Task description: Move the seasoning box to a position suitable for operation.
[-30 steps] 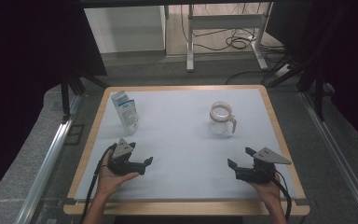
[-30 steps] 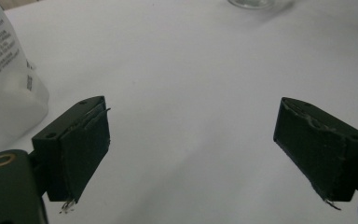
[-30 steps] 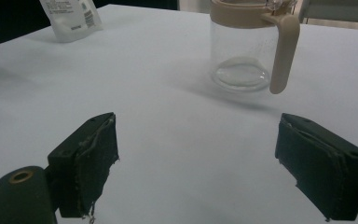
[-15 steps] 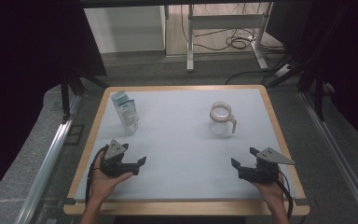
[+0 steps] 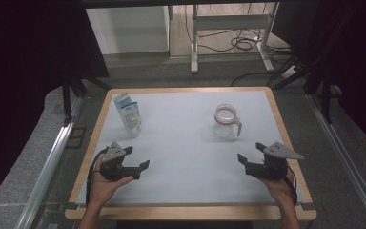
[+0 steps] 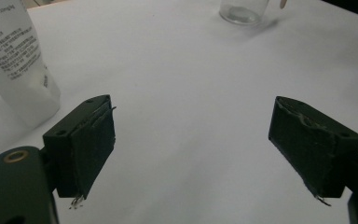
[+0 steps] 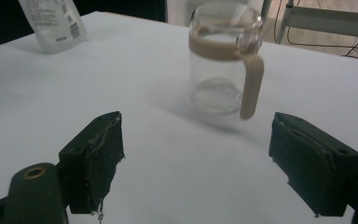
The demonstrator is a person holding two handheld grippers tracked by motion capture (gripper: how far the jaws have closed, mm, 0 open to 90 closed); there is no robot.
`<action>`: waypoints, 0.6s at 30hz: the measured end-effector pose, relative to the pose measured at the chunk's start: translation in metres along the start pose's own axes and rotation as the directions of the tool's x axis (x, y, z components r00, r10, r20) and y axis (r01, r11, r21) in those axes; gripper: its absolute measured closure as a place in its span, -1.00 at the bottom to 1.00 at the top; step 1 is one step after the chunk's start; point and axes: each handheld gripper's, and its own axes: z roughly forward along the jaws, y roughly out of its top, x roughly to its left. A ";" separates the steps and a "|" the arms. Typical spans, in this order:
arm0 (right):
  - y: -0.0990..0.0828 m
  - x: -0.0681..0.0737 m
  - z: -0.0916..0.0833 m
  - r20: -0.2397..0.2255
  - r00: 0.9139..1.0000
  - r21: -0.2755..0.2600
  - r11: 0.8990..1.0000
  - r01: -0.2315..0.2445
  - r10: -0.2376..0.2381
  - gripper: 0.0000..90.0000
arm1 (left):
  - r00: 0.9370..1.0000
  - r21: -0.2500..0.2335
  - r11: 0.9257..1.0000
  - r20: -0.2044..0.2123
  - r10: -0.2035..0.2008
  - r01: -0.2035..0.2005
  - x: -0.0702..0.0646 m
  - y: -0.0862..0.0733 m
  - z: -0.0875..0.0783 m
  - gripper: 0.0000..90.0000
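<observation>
High view is showing both grippers, left [image 5: 136,159] and right [image 5: 251,154], gaping empty; pouch [image 5: 129,112] and jug [image 5: 227,121] are standing untouched, nothing started.

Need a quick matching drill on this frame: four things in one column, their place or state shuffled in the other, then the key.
1. pouch
2. glass jug
3. left gripper
4. right gripper

A. far right of the table, upright, beige handle
B. near left, jaws open, holding nothing
C. far left, standing, printed white
D. near right, jaws open, holding nothing

Pairs: 1-C, 2-A, 3-B, 4-D
</observation>
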 end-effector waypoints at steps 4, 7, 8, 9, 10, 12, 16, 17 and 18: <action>0.030 -0.009 0.017 -0.016 1.000 0.012 1.000 0.016 -0.016 -0.60 | 1.000 0.016 1.000 0.008 0.004 -0.004 -0.001 -0.001 0.002 -0.68; 0.050 -0.014 0.029 -0.007 0.999 0.022 0.999 0.036 -0.036 -0.62 | 1.000 0.027 1.000 0.015 0.001 -0.002 -0.001 -0.003 0.006 -0.68; 0.060 -0.018 0.037 -0.008 0.999 0.024 0.999 0.035 -0.034 -0.63 | 1.000 0.030 1.000 0.014 0.004 -0.004 -0.001 -0.003 0.007 -0.69; 0.060 -0.018 0.037 -0.008 0.999 0.024 0.999 0.035 -0.034 -0.63 | 1.000 0.033 0.999 0.013 0.004 -0.004 -0.001 -0.003 0.008 -0.69; 0.065 -0.021 0.042 -0.011 1.000 0.019 1.000 0.023 -0.023 -0.63 | 1.000 0.035 0.999 0.015 0.003 -0.004 -0.001 -0.004 0.009 -0.69; 0.073 -0.027 0.051 -0.015 1.000 0.023 1.000 0.002 -0.002 -0.65 | 1.000 0.038 0.999 0.015 0.002 -0.002 -0.001 -0.004 0.009 -0.69; 0.082 -0.035 0.068 -0.007 1.000 0.044 0.999 -0.006 0.007 -0.66 | 1.000 0.041 0.999 0.018 0.001 -0.001 -0.001 -0.006 0.009 -0.69; 0.084 -0.037 0.075 -0.005 1.000 0.052 0.999 -0.015 0.016 -0.67 | 1.000 0.041 0.999 0.018 0.000 -0.001 -0.001 -0.006 0.008 -0.69; 0.087 -0.038 0.084 -0.002 1.000 0.060 0.998 -0.017 0.017 -0.69 | 1.000 0.042 0.999 0.020 0.001 -0.002 -0.001 -0.006 0.008 -0.69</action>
